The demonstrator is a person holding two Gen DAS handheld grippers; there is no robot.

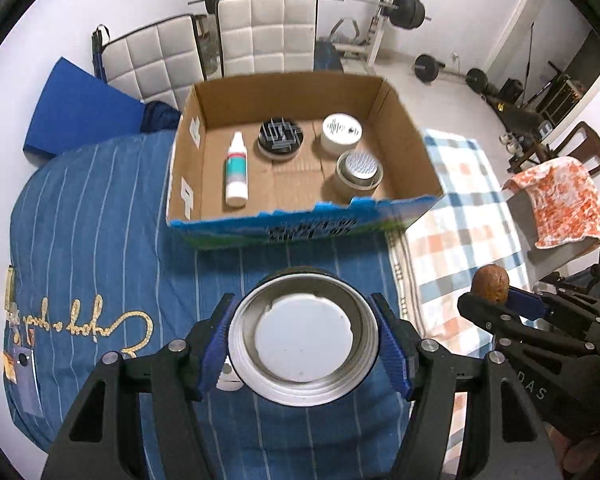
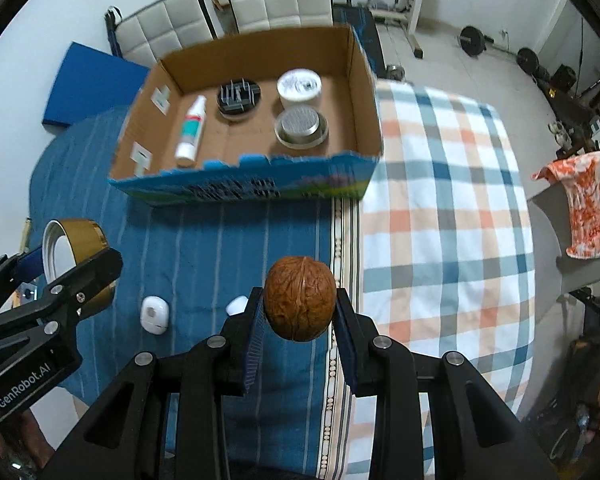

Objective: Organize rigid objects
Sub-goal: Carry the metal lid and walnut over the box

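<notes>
My left gripper (image 1: 304,336) is shut on a gold jar lid (image 1: 304,336), its silver threaded inside and white liner facing the camera; the lid also shows in the right wrist view (image 2: 74,252). My right gripper (image 2: 300,308) is shut on a brown walnut (image 2: 300,304), which the left wrist view shows too (image 1: 491,283). Both are held above the blue striped cloth (image 1: 100,240), short of an open cardboard box (image 1: 404,116). The box holds a lying white bottle (image 1: 236,172), a black round puzzle (image 1: 279,138), a white jar (image 1: 341,133) and a metal tin (image 1: 359,173).
A small white device (image 2: 154,314) and another white piece (image 2: 236,305) lie on the blue cloth. A checked cloth (image 2: 440,200) covers the right side. Padded white chairs (image 1: 266,32) and gym equipment stand behind. A chair with an orange towel (image 1: 560,204) is at right.
</notes>
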